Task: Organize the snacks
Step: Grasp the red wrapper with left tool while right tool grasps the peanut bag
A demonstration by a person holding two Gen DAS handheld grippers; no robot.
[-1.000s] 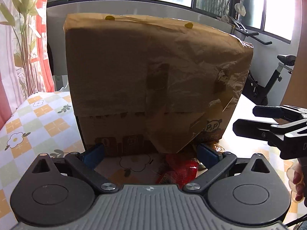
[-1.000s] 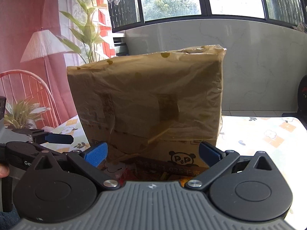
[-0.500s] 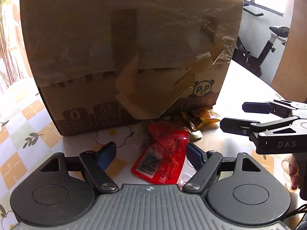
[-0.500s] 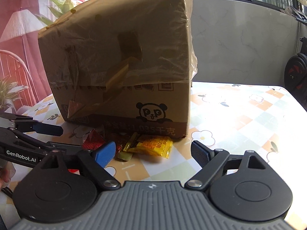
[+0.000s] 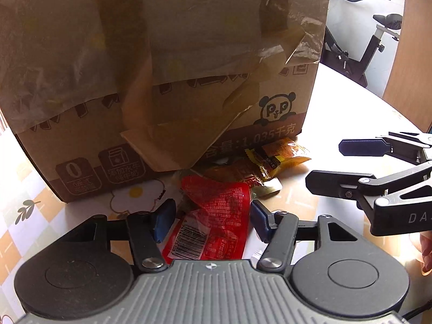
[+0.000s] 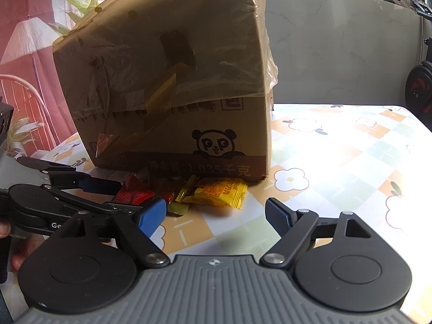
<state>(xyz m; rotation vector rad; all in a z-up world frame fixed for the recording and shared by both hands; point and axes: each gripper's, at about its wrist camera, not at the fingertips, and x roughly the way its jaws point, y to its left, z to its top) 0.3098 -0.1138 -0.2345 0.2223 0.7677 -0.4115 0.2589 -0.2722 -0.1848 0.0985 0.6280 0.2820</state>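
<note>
A tall cardboard box (image 5: 162, 67) (image 6: 175, 94), wrapped in brown film and printed with a panda, stands on the table. Loose snacks lie at its foot. A red packet (image 5: 216, 216) (image 6: 132, 195) lies flat between the pads of my left gripper (image 5: 210, 221) (image 6: 121, 198). Those jaws are closing on it and do not visibly press it. Beyond it lie a yellow packet (image 5: 280, 154) (image 6: 216, 191) and a small gold one (image 5: 267, 189) (image 6: 176, 209). My right gripper (image 6: 214, 216) (image 5: 347, 164) hovers just before the yellow packet. Its jaws are closing slightly with nothing between them.
The table wears a checked cloth with flowers (image 6: 337, 162), brightly lit to the right of the box. An exercise bike (image 5: 378, 40) stands past the table edge. A lamp (image 6: 27, 40), a plant and a pink chair (image 6: 16, 94) are on the other side.
Both grippers came down toward the tabletop and tilted lower, bringing the snacks into view. The left jaws narrowed around the red packet. The right jaws narrowed a little.
</note>
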